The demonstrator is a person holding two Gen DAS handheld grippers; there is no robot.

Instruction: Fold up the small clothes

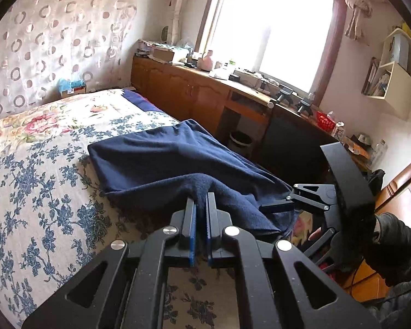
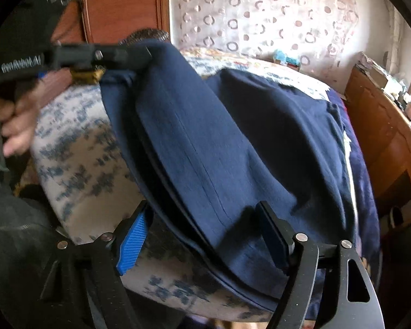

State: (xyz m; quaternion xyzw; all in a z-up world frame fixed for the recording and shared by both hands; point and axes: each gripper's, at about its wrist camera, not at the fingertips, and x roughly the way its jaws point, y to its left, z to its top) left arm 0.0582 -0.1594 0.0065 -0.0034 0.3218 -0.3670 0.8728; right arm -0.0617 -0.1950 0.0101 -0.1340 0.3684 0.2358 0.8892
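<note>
Floral bedspread (image 1: 41, 164) fills the space ahead of both my tools, with a bright window (image 1: 268, 27) and a long wooden cabinet (image 1: 183, 87) beyond it. On that bedspread lies the navy garment (image 1: 164, 159), a small piece of clothing spread out past my left fingertips and draping toward the bed's edge on my right.

My left gripper (image 1: 201, 200) has its two fingers pressed nearly together on a bunched ridge of the garment's near edge, and the cloth rises up into the pinch. I hold it there, I judge, so that this corner can be lifted and carried over the rest of the fabric for a fold.

My right gripper (image 2: 202, 233) is spread wide. Its blue ribbed pad (image 2: 131, 244) sits to one side of the garment's near hem and the black finger (image 2: 274, 235) to the other, so the hem lies between them with nothing clamped yet. From the right wrist view the cloth shows long creases running away from me, and my left tool appears ahead at the far left, gripping the garment's other corner.

The fold looks early: one corner taken, the second only straddled. Closing the right fingers on the hem seems the next need, catching one layer cleanly so both corners travel together.
</note>
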